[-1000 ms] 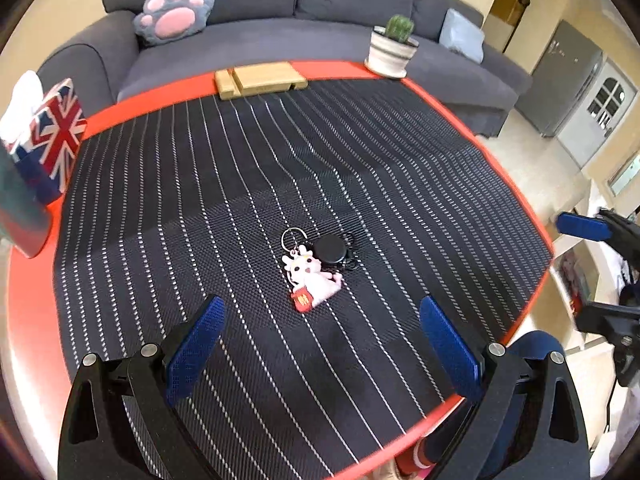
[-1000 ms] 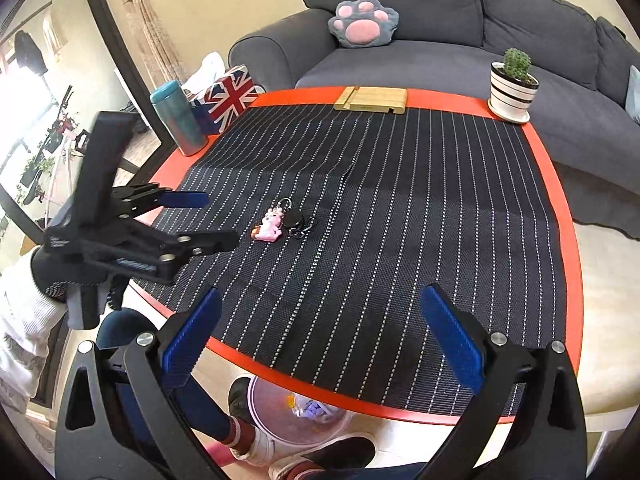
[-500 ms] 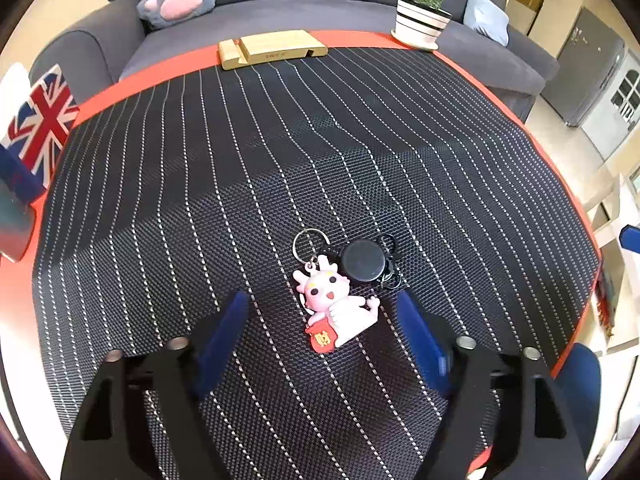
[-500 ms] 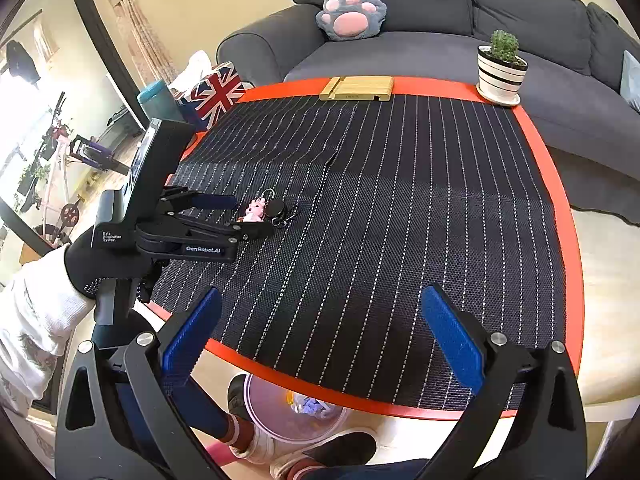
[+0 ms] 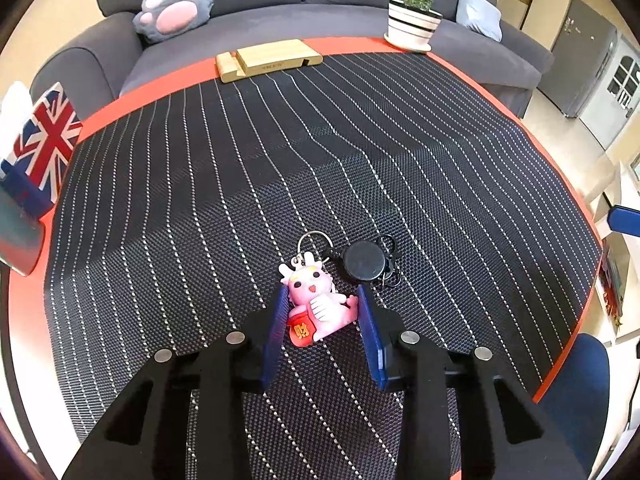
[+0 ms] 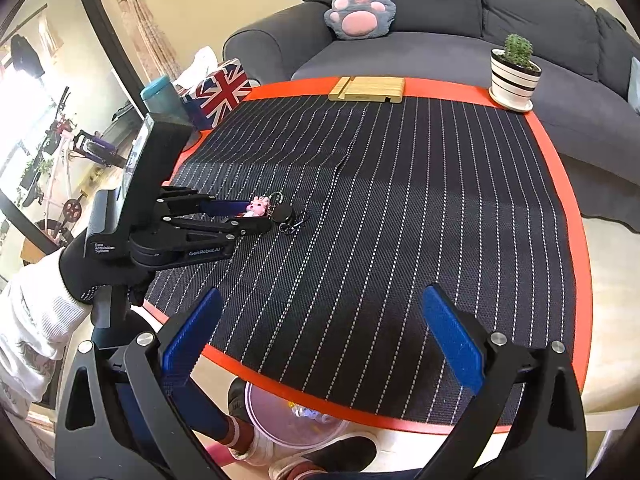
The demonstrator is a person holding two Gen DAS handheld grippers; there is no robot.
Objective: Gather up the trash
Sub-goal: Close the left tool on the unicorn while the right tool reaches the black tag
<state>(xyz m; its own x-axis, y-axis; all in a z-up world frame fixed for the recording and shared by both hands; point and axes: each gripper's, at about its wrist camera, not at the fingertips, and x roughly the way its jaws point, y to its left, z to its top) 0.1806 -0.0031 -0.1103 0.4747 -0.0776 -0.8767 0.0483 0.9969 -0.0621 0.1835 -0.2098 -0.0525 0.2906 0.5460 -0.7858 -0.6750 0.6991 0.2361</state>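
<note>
A pink dragon keychain point(image 5: 314, 300) lies on the black striped mat point(image 5: 280, 160), joined by a ring to a black round reel point(image 5: 364, 261). My left gripper point(image 5: 323, 292) points down over it, its jaws closing, the blue pads meeting the dragon's two sides. The right wrist view shows the same grip from the side: the left gripper point(image 6: 256, 216), held by a gloved hand point(image 6: 80, 276), has the keychain point(image 6: 256, 205) between its fingers. My right gripper point(image 6: 320, 292) hovers open above the table's near edge, nothing between its fingers.
A clear bin point(image 6: 296, 416) with some scraps stands on the floor under the near table edge, beside a person's feet. A wooden stand point(image 5: 268, 60), a potted cactus point(image 5: 414, 20), a Union Jack tissue box point(image 5: 40, 148) and a teal cup point(image 6: 162, 96) line the far and left edges.
The left gripper came down and forward over the keychain, and its jaws went from wide apart to closed in on the pink dragon. The right gripper stayed put.
</note>
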